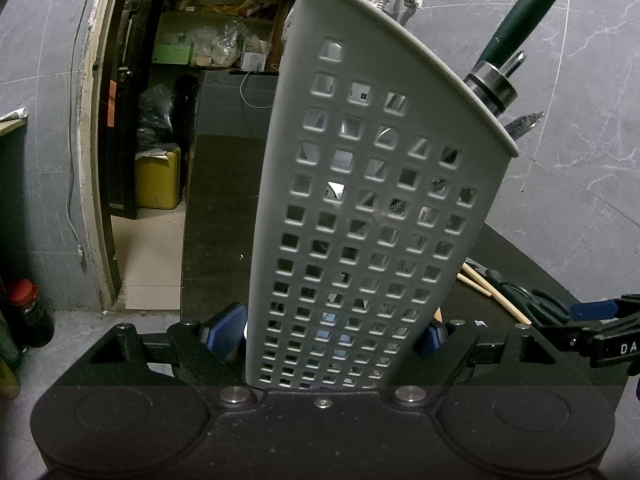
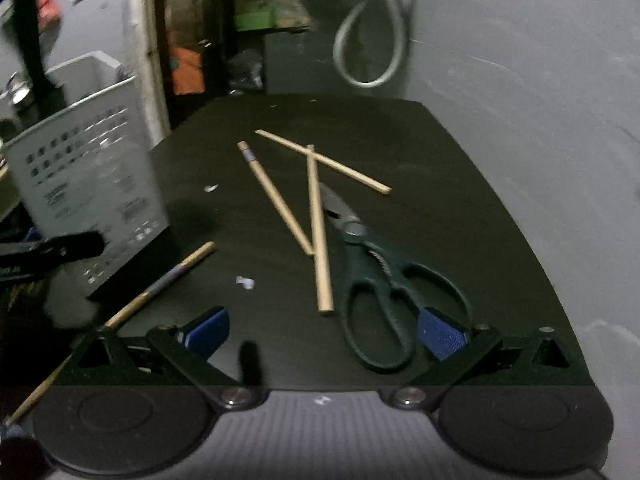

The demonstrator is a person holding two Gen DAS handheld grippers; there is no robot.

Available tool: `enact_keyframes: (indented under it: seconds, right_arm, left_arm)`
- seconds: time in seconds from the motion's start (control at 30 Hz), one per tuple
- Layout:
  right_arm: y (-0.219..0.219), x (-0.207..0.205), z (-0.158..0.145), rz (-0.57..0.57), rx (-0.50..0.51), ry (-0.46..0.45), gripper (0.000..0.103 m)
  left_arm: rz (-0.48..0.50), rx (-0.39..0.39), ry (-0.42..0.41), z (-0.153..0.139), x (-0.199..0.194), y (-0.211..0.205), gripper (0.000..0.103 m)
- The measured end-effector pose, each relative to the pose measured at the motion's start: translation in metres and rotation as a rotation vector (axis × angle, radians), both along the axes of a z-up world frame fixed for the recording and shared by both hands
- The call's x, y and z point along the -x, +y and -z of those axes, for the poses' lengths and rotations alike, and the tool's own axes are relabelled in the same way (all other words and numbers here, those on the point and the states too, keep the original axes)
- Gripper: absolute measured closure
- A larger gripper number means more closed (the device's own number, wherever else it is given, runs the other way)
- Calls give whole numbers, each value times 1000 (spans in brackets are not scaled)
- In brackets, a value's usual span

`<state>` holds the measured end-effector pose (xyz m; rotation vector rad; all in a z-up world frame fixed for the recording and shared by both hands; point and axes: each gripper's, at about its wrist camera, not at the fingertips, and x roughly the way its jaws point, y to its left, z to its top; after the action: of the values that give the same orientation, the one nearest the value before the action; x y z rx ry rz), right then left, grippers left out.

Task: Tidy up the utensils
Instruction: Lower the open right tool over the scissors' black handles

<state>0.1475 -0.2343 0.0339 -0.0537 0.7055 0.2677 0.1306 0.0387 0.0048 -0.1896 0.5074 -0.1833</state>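
My left gripper (image 1: 332,336) is shut on the base of a grey perforated utensil holder (image 1: 360,200), its blue pads (image 1: 224,332) pressing both sides. A dark green handle (image 1: 524,20) sticks out of the holder's top. In the right wrist view the holder (image 2: 92,184) stands at the left of the black table (image 2: 460,168). My right gripper (image 2: 324,334) is open low over the table's near edge. Green-handled scissors (image 2: 376,280) lie just ahead, one handle loop between its fingers without touching the pads. Several wooden chopsticks (image 2: 320,232) lie crossed beside the scissors, and another (image 2: 160,280) lies near the holder.
A grey hose loop (image 2: 372,40) hangs on the wall behind the table. A doorway with cluttered shelves (image 1: 216,20) and a yellow container (image 1: 156,180) is at the back left. A dark bottle with a red cap (image 1: 32,312) stands at the left. Small white scraps (image 2: 244,282) dot the table.
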Motion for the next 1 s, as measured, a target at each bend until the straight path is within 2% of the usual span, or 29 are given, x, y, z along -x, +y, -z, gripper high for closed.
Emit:
enact_keyframes:
  seconds: [0.1,0.2,0.47,0.6,0.67,0.77,1.0]
  right_arm:
    - [-10,2,-1,17,-11,-23,0]
    - [-13,-1,-3,32,28,-66,0]
    - [-19,-8,1,56,95,-110,2]
    - [-15,-11,4,41,213,-156,12]
    - [-14,-14,6,24,236,-154,15]
    - [-14,-19,7,2,229,-144,17]
    - [-17,-32,9,-43,168,-87,33]
  left_arm:
    - [0,-1,0,0,0,0,18]
    - [0,-1,0,0,0,0,17]
    - [-1,-2,0,0,0,-1,17]
    - [-2,-4,2,0,1,-1,18]
    - [-2,-5,3,0,1,1,18]
    - [-3,-6,3,0,2,2,18]
    - [-4,-9,4,0,1,1,18]
